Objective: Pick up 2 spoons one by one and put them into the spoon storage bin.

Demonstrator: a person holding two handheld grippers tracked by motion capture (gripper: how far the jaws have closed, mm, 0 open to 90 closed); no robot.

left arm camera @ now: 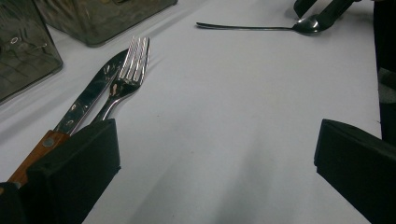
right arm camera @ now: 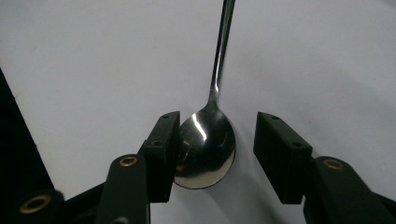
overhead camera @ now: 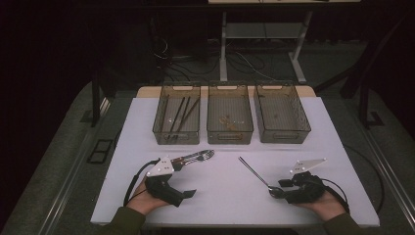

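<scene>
- Spoon (right arm camera: 208, 149) lies flat on the white table (overhead camera: 220, 196), bowl toward the person and handle angled away toward the bins.
- Right gripper (right arm camera: 217, 156) sits low over the table with its jaws either side of the spoon's bowl; the left-hand jaw in the right gripper view touches the bowl's edge, while a clear gap remains at the other jaw, so the jaws stand apart and nothing is clamped.
- Left gripper (overhead camera: 188, 192) rests near the table's front edge with its jaws spread wide and nothing between them.
- Just beside the left gripper lie a fork (left arm camera: 126, 77) and a wooden-handled knife (left arm camera: 88, 100), touching side by side.
- Three clear bins stand in a row at the far side: the left bin (overhead camera: 177, 115) holds long dark sticks, the middle bin (overhead camera: 230, 115) holds small items too dim to identify, and the right bin (overhead camera: 282, 113) looks nearly bare.
- By my reading, the step in hand is the grasp of the spoon, for sorting into a bin.
- Next move calls for closing squarely on the bowl or neck; the smooth, rounded metal could slip or skate sideways if pinched off-centre.
</scene>
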